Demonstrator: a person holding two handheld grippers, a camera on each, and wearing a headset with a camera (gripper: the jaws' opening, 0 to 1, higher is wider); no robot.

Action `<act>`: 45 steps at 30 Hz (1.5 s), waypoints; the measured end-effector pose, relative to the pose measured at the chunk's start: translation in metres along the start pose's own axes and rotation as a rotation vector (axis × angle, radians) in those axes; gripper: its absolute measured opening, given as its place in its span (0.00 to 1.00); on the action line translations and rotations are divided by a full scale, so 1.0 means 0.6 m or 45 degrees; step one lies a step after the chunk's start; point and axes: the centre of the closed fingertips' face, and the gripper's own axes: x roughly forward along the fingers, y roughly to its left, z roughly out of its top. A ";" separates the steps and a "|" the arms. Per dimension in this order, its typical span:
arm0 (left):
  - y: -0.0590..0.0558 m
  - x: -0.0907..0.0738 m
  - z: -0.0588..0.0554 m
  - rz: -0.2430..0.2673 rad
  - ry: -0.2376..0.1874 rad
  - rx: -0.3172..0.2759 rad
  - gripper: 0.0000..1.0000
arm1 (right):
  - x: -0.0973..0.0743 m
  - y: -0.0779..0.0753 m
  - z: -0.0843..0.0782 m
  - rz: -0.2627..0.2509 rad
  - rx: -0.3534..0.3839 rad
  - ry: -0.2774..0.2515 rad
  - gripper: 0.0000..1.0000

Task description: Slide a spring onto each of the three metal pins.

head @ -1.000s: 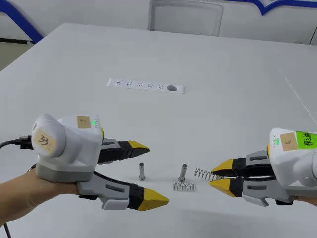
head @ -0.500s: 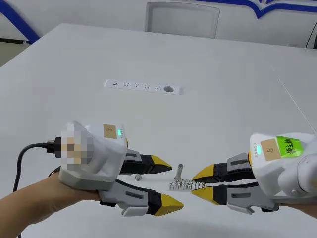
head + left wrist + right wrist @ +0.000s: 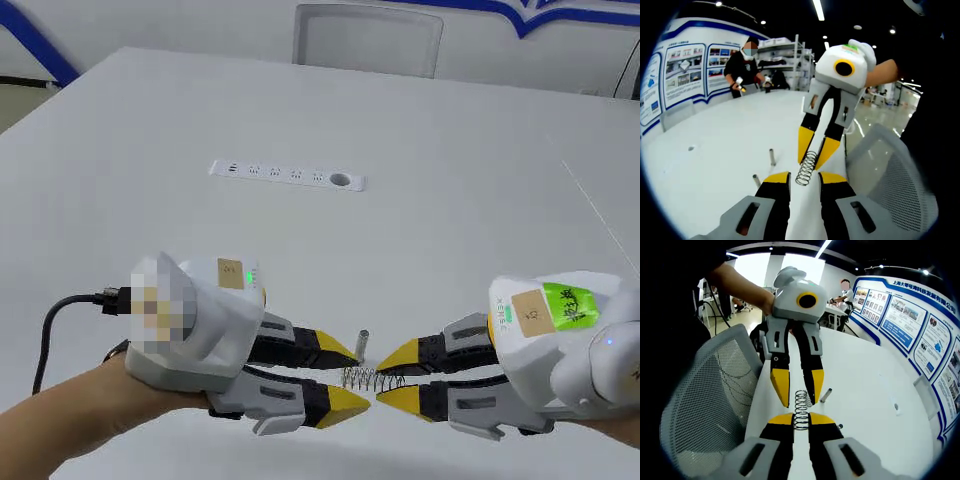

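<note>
Right claw [image 3: 379, 382] pinches one end of the spring [image 3: 801, 410], which runs level over the white table [image 3: 300, 250] into our left claw [image 3: 361, 378], whose jaws stand parted loosely around the other end. We hold both claws low and level, tips facing and nearly touching. We count two claws, one spring and two pins: one pin [image 3: 363, 343] just behind the spring, another pin [image 3: 756, 180] nearer the left claw.

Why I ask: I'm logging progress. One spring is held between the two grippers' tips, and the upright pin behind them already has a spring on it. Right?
Not quite. The upright pin behind them is bare, as the head view shows. The rest stands: one spring is held between the tips of the left gripper and the right gripper.
</note>
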 end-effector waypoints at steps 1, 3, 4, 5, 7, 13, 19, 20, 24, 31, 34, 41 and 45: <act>0.000 0.000 0.000 0.000 0.000 -0.001 0.21 | 0.000 0.001 -0.001 0.002 -0.001 0.003 0.11; 0.000 0.000 -0.001 0.000 0.008 0.004 0.18 | 0.001 0.001 0.000 0.003 -0.005 0.001 0.11; 0.000 0.001 -0.004 0.001 0.018 0.010 0.17 | 0.001 0.003 0.003 0.007 0.004 -0.010 0.11; 0.000 0.001 -0.005 -0.001 0.022 0.012 0.16 | 0.001 0.003 0.005 0.010 0.007 -0.017 0.11; -0.003 0.001 -0.004 -0.014 0.021 0.007 0.13 | 0.001 0.002 0.007 0.008 0.001 -0.017 0.11; -0.003 -0.002 -0.005 -0.012 0.039 0.041 0.11 | 0.001 0.004 0.012 0.015 -0.012 -0.013 0.11; -0.005 -0.004 -0.003 0.000 0.057 0.136 0.10 | 0.002 0.003 0.014 0.007 -0.057 -0.010 0.12; -0.006 -0.004 -0.003 -0.007 0.059 0.135 0.10 | 0.002 0.003 0.014 0.008 -0.051 -0.010 0.12; -0.009 -0.006 0.001 -0.026 0.060 0.149 0.10 | -0.001 -0.003 0.008 0.000 -0.022 -0.008 0.16; -0.011 -0.006 0.005 -0.040 0.055 0.166 0.10 | -0.003 0.003 0.003 0.032 0.035 -0.025 0.13; -0.012 -0.005 0.002 -0.041 0.069 0.176 0.10 | -0.002 0.003 -0.005 0.034 0.048 -0.007 0.12; -0.009 -0.008 -0.003 -0.024 0.086 0.207 0.10 | -0.010 -0.001 0.013 0.046 0.127 -0.088 0.11; -0.006 -0.010 -0.002 -0.009 0.096 0.216 0.10 | -0.014 -0.003 0.029 0.057 0.126 -0.117 0.11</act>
